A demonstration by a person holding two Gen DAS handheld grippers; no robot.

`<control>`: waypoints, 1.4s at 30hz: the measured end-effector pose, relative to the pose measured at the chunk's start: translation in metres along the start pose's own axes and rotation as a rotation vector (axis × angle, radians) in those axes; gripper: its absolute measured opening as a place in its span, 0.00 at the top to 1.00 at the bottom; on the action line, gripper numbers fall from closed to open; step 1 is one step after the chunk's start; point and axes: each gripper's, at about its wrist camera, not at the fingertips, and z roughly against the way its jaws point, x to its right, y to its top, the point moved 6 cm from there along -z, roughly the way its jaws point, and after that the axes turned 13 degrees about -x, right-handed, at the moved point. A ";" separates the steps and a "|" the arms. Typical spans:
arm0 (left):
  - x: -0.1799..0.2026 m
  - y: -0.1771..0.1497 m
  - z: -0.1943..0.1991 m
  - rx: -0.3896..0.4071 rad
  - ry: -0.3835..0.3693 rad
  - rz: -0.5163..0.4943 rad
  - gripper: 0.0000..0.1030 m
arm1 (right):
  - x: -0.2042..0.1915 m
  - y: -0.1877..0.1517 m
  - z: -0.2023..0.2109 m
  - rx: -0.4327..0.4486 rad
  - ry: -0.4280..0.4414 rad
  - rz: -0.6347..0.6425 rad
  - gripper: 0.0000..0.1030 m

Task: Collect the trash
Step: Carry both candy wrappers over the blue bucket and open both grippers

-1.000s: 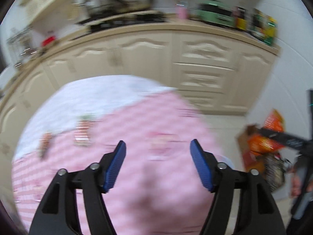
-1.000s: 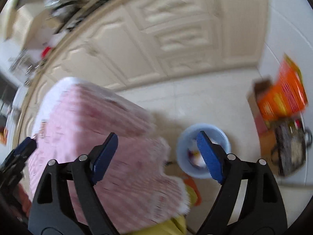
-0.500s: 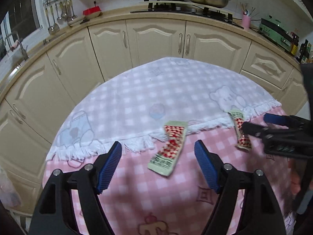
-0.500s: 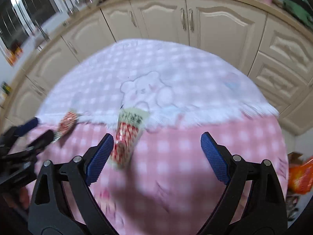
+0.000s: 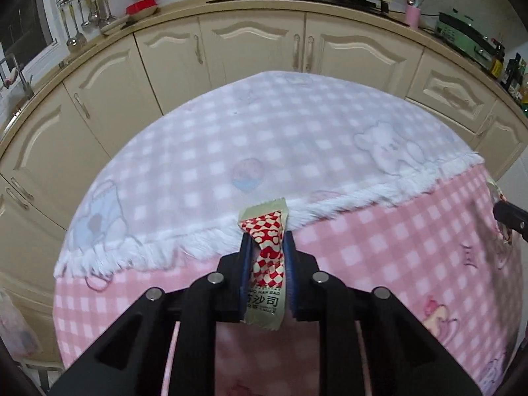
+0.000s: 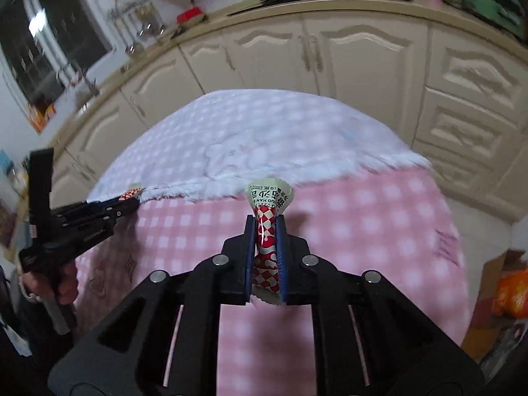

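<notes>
- Since both grippers now hold a snack wrapper, the job in hand looks like lifting the two away and taking them to where the trash goes.
- The left gripper [image 5: 266, 257] has its jaws squeezed narrow on a red-and-white checked wrapper [image 5: 266, 257], low over the pink checked cloth [image 5: 379, 257], by the white fringe of the pale blanket [image 5: 264, 138].
- The right gripper [image 6: 266, 247] has its jaws pinched on a second wrapper [image 6: 269, 211], whose top fans out above the blue pads [image 6: 249, 247].
- To do it well, keep the squeeze firm, because the wrappers look thin and slippery and could slide out.
- Lift straight up first, so the fluffy fringe does not catch and drag the cloth on the tabletop.
- Keep the two grippers well apart while moving, so they do not bump.
- No bin shows in these views, so I cannot tell where to carry them.
- Half a second ago, both sets of jaws were wide open, and the two wrappers lay flat on the cloth.
- Now each wrapper is caught between closed jaws.
</notes>
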 end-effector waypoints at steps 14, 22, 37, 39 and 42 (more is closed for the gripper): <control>0.377 -0.115 0.054 -0.014 -0.307 -0.461 0.82 | 0.264 -0.158 0.085 -0.001 -0.139 -0.475 0.88; 0.475 -0.131 -0.014 -0.059 -0.186 -0.519 0.65 | 0.296 -0.192 0.114 -0.010 -0.092 -0.453 0.26; 0.406 -0.143 0.155 0.333 -0.202 -0.386 0.38 | 0.162 -0.205 0.262 0.369 -0.378 -0.260 0.26; 0.381 -0.154 0.187 0.404 -0.181 -0.325 0.36 | 0.131 -0.211 0.280 0.435 -0.400 -0.229 0.26; 0.351 -0.168 0.220 0.488 -0.151 -0.238 0.34 | 0.095 -0.220 0.296 0.485 -0.401 -0.168 0.26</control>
